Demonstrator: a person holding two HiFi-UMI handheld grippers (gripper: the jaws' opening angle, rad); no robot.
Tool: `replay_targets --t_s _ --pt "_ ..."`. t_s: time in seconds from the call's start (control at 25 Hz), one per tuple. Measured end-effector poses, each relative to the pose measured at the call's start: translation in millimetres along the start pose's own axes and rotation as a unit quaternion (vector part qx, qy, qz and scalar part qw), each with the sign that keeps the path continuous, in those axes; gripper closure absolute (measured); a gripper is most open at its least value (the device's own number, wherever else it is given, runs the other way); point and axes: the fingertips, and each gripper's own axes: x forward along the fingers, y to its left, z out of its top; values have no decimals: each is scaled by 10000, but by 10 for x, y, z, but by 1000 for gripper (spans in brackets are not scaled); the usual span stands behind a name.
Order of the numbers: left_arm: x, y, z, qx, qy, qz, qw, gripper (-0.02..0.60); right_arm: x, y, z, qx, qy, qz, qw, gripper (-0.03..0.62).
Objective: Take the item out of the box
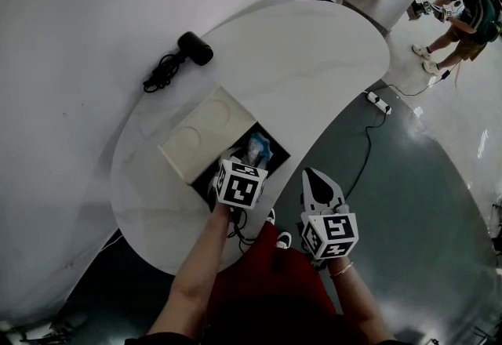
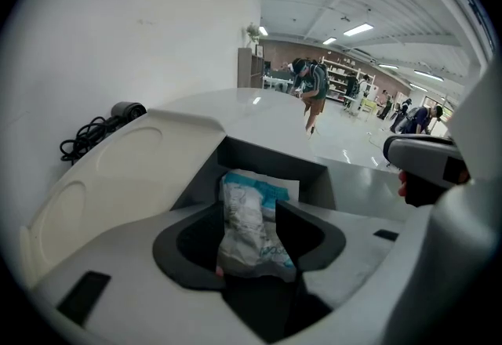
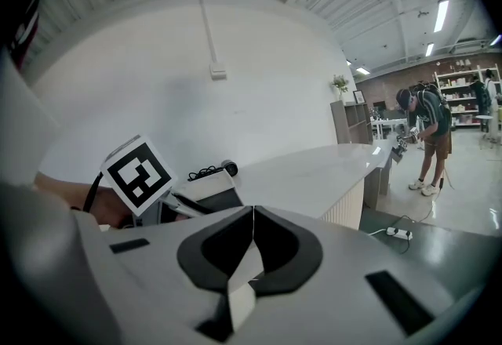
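The box [image 1: 276, 154] lies open on the white table [image 1: 314, 61], its cream lid [image 1: 205, 136] folded back to the left. Inside it is a crumpled white and blue packet [image 1: 256, 149]. My left gripper [image 1: 239, 165] reaches into the box from the near side. In the left gripper view its jaws are shut on the packet [image 2: 249, 230], the dark box wall [image 2: 271, 159] behind. My right gripper [image 1: 320, 183] hovers off the table's near edge, right of the box. In the right gripper view [image 3: 252, 245] its jaws touch with nothing between them.
A black hair dryer [image 1: 194, 48] with a coiled cord lies at the table's far left. The table's curved edge runs just right of the box. On the floor to the right lies a power strip [image 1: 378, 102] with a cable. People [image 1: 463, 18] stand far off.
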Motion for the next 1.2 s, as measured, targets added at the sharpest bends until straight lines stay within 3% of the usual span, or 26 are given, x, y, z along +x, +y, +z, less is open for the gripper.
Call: replay_targets --t_s 0.4,0.84,1.0,1.04,1.2 --pt "95 -10 -55 -141 345 -163 9992 382 185 -16 43 -86 67 35 9999 579" --pt "139 -8 -39 -252 450 -281 9983 383 276 -2 -5 26 209 -40 9998 579" --pt "145 1 -64 -199 501 -254 9982 413 266 -4 1 32 220 -82 9997 579" --pt "142 0 -60 -186 499 -234 9983 457 259 -5 3 36 219 -94 9997 579" --pt "144 -34 -59 -13 496 -245 9985 468 237 14 -9 34 218 -120 9997 579"
